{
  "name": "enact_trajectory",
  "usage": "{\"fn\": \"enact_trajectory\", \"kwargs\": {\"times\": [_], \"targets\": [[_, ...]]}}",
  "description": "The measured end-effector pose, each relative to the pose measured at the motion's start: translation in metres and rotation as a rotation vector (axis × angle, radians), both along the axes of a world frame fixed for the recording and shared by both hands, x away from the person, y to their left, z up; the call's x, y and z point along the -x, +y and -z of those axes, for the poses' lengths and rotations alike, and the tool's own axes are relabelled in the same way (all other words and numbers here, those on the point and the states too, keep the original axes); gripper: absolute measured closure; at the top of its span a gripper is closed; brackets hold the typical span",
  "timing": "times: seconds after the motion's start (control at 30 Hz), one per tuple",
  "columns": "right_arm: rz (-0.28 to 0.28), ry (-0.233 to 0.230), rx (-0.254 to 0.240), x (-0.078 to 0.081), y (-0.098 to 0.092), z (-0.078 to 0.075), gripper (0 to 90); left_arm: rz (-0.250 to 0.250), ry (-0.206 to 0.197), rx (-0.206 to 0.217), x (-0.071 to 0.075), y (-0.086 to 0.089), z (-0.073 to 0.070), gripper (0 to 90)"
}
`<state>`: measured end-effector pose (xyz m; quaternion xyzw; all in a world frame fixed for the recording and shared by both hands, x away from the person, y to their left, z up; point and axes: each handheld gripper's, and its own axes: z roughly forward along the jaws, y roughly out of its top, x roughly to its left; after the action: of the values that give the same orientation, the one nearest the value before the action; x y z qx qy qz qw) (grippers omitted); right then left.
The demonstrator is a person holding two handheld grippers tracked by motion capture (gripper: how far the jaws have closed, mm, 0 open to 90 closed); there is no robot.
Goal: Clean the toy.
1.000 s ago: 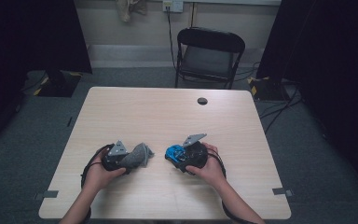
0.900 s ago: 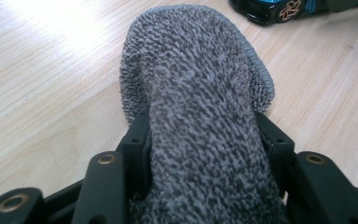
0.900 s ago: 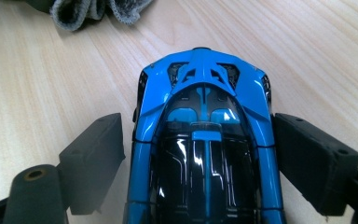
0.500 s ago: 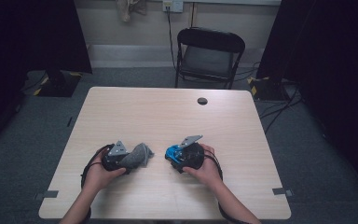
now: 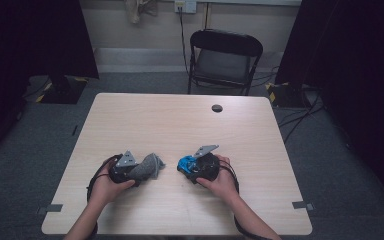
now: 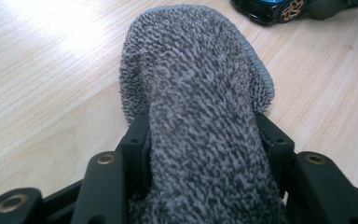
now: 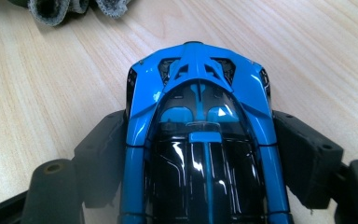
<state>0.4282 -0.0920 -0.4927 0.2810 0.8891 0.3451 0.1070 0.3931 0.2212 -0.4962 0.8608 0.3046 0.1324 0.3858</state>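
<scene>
A: While the person's hands are resting near the front edge of the wooden table (image 5: 130, 120), what is each one gripping?

B: The left gripper (image 5: 141, 168) is clamping a grey knitted cloth (image 6: 200, 107); its black jaws are pressing in on the fabric from both sides, about half closed, and the cloth is bulging out ahead of them onto the tabletop. The right gripper (image 5: 190, 165) has a blue and black toy car (image 7: 198, 140) between its jaws. Those jaws have just been closing, and they are sitting right against the car's flanks; whether they are pressing I cannot tell.

A: Is anything lying between the two?

B: Just bare wood; cloth and car are lying near each other but apart, and each is showing at the top edge of the other gripper's view.

A: And farther off?

B: A small dark round disc (image 5: 217, 108) is sitting near the table's far edge, well apart from both hands. Beyond it a black folding chair (image 5: 223, 60) is standing on the grey floor, with cables trailing off to the right.
</scene>
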Motion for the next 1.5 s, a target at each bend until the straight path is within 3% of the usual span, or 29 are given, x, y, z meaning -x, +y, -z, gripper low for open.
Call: {"fn": "enact_trajectory", "kwargs": {"times": [0.33,0.67,1.1,1.17,1.33,1.5], "targets": [[0.046,0.003,0.01,0.004,0.002,-0.001,25.1,-0.009,0.004,-0.003,0.0,-0.001,-0.001,49.3],[0.053,0.003,0.012,0.005,0.0,-0.002,25.2,-0.004,0.004,-0.003,0.0,-0.001,-0.001,49.1],[0.05,0.008,0.002,0.004,-0.006,-0.016,25.2,-0.007,0.011,-0.012,-0.001,-0.003,-0.002,48.5],[0.053,0.013,-0.005,0.005,-0.007,-0.018,25.2,-0.001,0.007,-0.015,-0.001,-0.003,-0.002,44.9],[0.051,0.024,-0.016,0.004,-0.01,-0.02,25.2,-0.002,0.001,-0.018,-0.003,-0.01,-0.003,25.6],[0.054,0.05,-0.002,0.002,-0.012,-0.013,25.2,0.0,0.008,-0.024,-0.004,-0.011,-0.002,23.9]]}}
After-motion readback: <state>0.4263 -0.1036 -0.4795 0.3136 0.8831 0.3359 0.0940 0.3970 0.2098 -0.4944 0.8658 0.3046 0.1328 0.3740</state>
